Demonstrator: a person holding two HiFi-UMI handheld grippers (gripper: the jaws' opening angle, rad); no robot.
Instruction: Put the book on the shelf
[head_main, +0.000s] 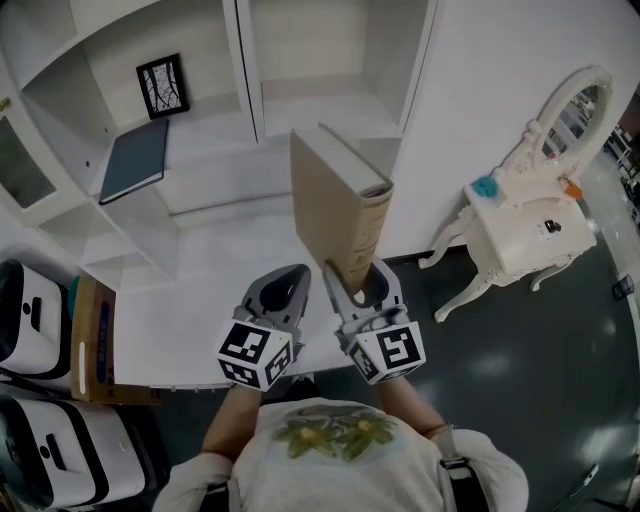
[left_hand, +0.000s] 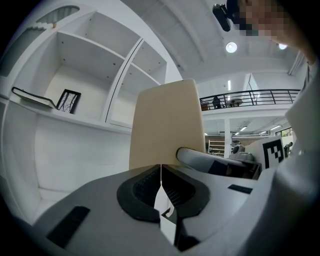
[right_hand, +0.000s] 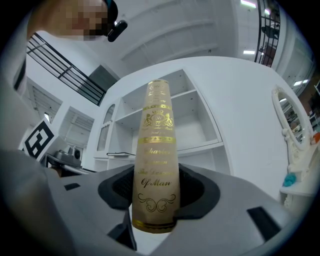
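Observation:
A thick tan book (head_main: 335, 205) with a gold-lettered spine (right_hand: 156, 165) stands upright in the air, its lower end clamped in my right gripper (head_main: 352, 282). That gripper is shut on the book, with a jaw on each cover. The white shelf unit (head_main: 250, 150) stands just beyond the book, and its right-hand compartment (head_main: 330, 70) lies behind the book's top. My left gripper (head_main: 283, 290) hovers beside the right one, to the left of the book, shut with nothing in it. In the left gripper view the book's plain cover (left_hand: 167, 125) rises right behind the touching jaws.
A dark blue book (head_main: 135, 160) lies flat on a left shelf, a small black picture frame (head_main: 163, 85) behind it. A white counter (head_main: 190, 310) runs below the grippers. At right stands a white dressing table (head_main: 520, 235) with an oval mirror (head_main: 575, 105).

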